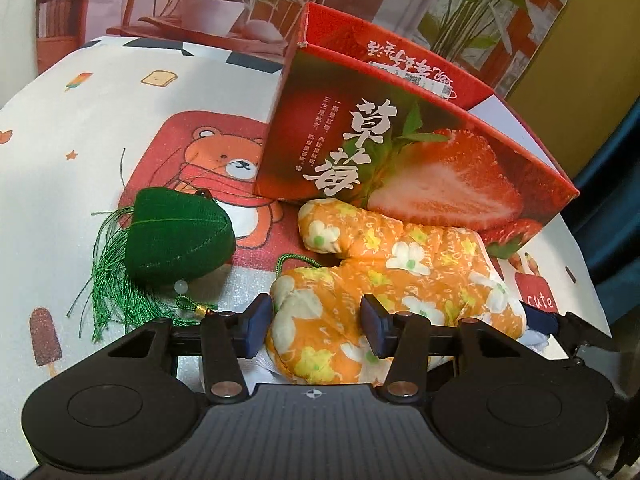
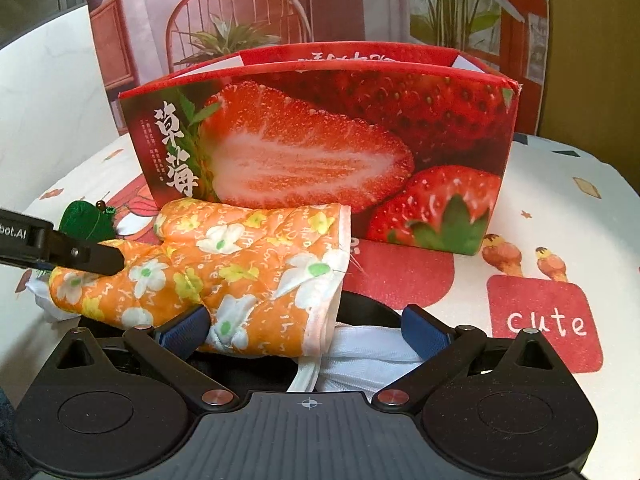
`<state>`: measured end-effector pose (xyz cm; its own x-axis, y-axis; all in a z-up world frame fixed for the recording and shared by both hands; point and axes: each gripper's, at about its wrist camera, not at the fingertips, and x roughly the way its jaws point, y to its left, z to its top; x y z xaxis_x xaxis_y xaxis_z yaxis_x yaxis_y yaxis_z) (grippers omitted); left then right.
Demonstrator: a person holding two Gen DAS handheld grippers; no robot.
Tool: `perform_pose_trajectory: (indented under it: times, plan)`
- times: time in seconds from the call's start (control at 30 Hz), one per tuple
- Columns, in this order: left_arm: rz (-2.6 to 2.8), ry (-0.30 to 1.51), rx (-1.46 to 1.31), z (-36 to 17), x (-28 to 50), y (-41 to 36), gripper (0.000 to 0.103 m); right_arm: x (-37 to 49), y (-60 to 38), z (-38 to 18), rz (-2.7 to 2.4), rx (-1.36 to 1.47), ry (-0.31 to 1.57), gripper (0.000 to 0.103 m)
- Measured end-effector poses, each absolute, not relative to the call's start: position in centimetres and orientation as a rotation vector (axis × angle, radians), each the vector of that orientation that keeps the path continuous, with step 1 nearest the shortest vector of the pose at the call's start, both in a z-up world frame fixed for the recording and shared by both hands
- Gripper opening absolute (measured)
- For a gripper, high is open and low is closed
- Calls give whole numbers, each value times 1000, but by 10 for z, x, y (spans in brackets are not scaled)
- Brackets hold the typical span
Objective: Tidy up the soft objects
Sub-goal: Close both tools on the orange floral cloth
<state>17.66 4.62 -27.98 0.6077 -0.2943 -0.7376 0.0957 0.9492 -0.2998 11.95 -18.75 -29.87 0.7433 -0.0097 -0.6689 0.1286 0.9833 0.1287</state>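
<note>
An orange flowered oven mitt lies on the table in front of a red strawberry box. My left gripper is open, its blue pads on either side of the mitt's fingertip end. My right gripper is open around the mitt's cuff and a white cloth under it. A green stuffed charm with a tassel lies left of the mitt; it also shows in the right wrist view. The strawberry box stands open-topped just behind the mitt.
The table wears a white cartoon-print cloth with a red "cute" patch. A printed backdrop with plants and a chair stands behind the box. The left gripper's arm crosses the left of the right wrist view.
</note>
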Motion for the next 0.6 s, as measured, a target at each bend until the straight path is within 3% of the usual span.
perform_pose_trajectory:
  times: [0.2,0.6]
  plan:
    - [-237,885,-244,-286,176,46,53,116,-196,-285,-60,211,703,94]
    - [-250,876,-273,-290,174,51,54,128,-205,-287,27,284,735,61]
